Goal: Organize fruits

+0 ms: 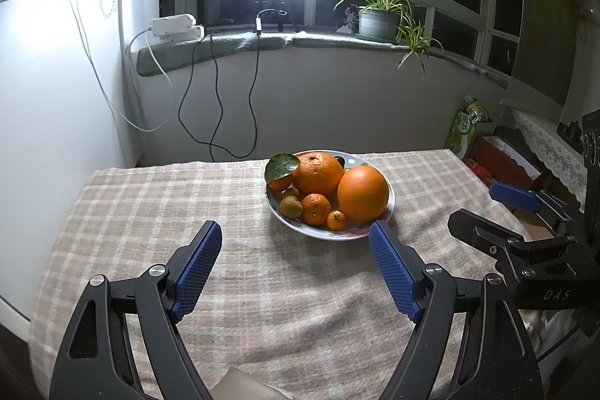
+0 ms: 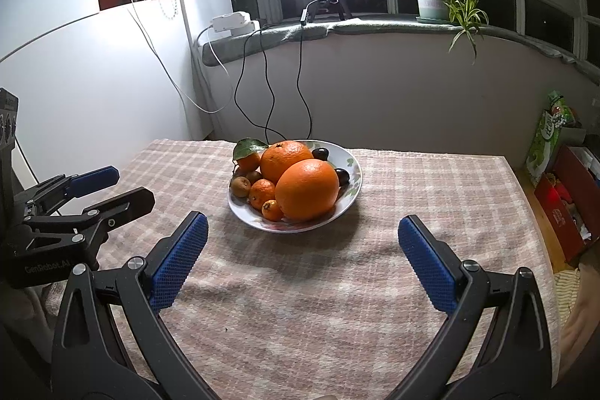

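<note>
Your left gripper [image 1: 294,235] and your right gripper [image 2: 302,231] hang over the near part of the table [image 2: 431,182]; both have their jaws wide, with nothing between the blue pads. In front of them, a little beyond the pad tips and near the middle of the checked cloth [image 1: 150,197], stands the white plate [image 2: 352,175] with the fruits piled on it. At the near rim lie a very small mandarin [image 1: 336,220], a bigger mandarin [image 1: 315,208] and a brown kiwi [image 1: 291,205]. Behind them sit two large oranges: one smooth and round [image 1: 362,192], the other [image 1: 317,173] with a rough stem end. At the left is a small orange fruit covered by a green leaf [image 1: 282,167]. At the far side of the plate you see two dark, glossy fruits [image 2: 320,153].
</note>
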`<state>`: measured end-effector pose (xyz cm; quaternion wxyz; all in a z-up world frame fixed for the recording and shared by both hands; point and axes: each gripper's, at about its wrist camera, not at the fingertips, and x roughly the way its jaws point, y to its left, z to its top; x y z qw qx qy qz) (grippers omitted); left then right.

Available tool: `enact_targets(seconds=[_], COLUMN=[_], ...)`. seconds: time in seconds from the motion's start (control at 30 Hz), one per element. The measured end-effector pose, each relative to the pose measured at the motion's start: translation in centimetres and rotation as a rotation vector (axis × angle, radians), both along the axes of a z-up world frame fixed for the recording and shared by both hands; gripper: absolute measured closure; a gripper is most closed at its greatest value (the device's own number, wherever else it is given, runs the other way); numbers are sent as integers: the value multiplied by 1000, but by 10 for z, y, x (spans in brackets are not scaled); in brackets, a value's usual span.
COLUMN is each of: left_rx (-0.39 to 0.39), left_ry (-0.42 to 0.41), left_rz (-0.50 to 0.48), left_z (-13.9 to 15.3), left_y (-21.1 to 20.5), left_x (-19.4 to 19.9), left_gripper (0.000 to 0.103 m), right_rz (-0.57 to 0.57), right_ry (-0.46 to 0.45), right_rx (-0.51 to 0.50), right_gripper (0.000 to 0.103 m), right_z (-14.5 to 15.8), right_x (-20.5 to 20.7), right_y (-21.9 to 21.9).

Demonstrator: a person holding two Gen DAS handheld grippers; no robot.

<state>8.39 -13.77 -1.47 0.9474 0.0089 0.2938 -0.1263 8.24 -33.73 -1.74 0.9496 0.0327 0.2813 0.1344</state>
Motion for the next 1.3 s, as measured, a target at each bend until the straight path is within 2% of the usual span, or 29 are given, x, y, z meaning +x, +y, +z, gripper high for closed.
enact_targets(seconds=[1.3], left_rx=[-1], left_ry=[8], left_rz=[-6], left_z=[-4], left_y=[-1], left_x=[1], left_gripper=[22], right_rz=[4], right_ry=[14], right_rx=[12], right_gripper=[0], right_z=[-7], right_x=[1], right_y=[2])
